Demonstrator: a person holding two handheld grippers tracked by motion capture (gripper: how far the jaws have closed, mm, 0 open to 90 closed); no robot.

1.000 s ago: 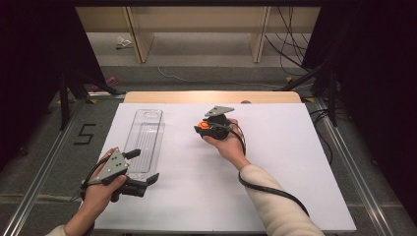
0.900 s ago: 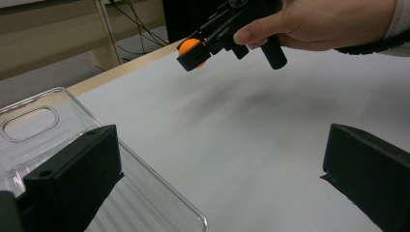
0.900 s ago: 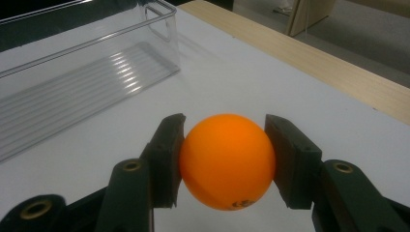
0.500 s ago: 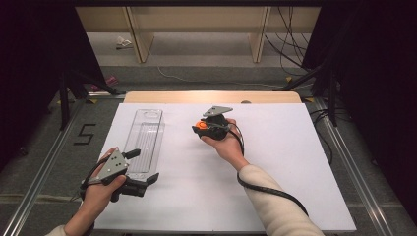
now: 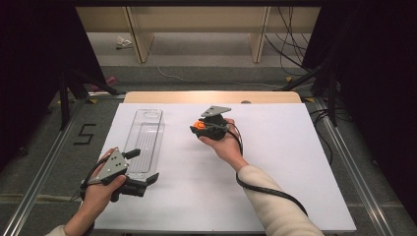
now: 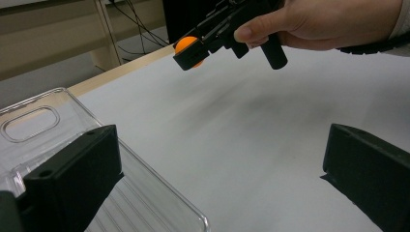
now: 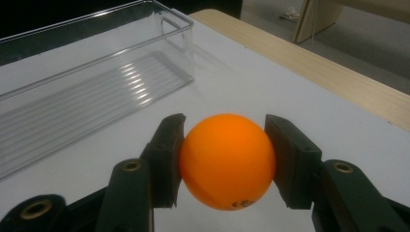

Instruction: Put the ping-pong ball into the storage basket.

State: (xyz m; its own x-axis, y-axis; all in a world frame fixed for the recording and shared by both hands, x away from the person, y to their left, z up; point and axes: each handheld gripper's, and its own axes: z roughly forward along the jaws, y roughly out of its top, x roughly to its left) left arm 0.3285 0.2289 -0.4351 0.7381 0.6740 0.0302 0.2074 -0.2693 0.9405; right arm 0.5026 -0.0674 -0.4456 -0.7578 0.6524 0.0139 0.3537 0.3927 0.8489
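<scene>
Gripping the orange ball [image 7: 226, 160] between its pads, the right gripper [image 5: 200, 126] holds it above the white table [image 5: 295, 162], beside the clear tray [image 5: 145, 137]; pickup done, drop-in pending, left gripper [image 5: 147, 178] open-jawed at tray's near end.

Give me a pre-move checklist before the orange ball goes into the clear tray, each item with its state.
1. Grip: right gripper jaws press both sides of the orange ball: ok.
2. Ball off the table: it hangs above the white sheet in the left gripper view: ok.
3. Clear tray holds nothing inside: ok.
4. Path from ball to tray: bare sheet between them: ok.
5. Left gripper jaws stand wide apart, holding nothing, at the tray's near end: ok.
6. Tray steadied against sliding: cannot tell.
</scene>
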